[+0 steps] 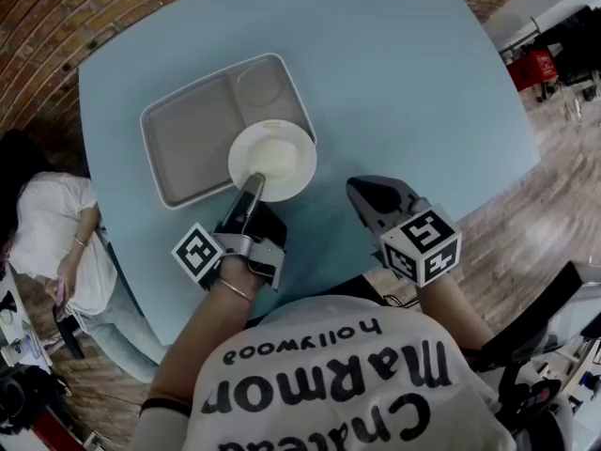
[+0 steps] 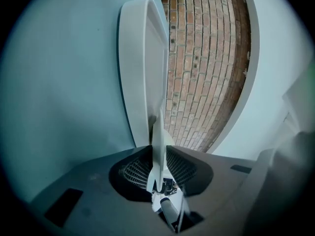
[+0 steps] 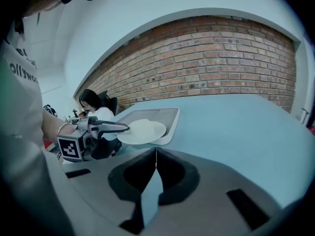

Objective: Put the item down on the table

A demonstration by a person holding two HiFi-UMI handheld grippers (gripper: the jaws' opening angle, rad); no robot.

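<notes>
The pale blue counter (image 1: 404,83) fills most of the head view. The grey compartment tray (image 1: 188,130) sits at about 10 o'clock from its middle. The white plate (image 1: 277,158), the thing to be set down, overlaps the tray's near right corner, with its 4 o'clock half out over bare counter. From the right gripper view it looks level and slightly raised, though I cannot tell whether it touches the tray.

The left gripper (image 1: 252,188) has its jaws clamped on the plate's rim at 7 o'clock, so the plate reaches away from them toward 1 o'clock. The right gripper (image 1: 362,195) hangs at 4 o'clock from the plate, jaws closed on nothing.

Putting it down probably calls for the left hand to draw toward 5 o'clock, clear of the tray's lip, before lowering.
</notes>
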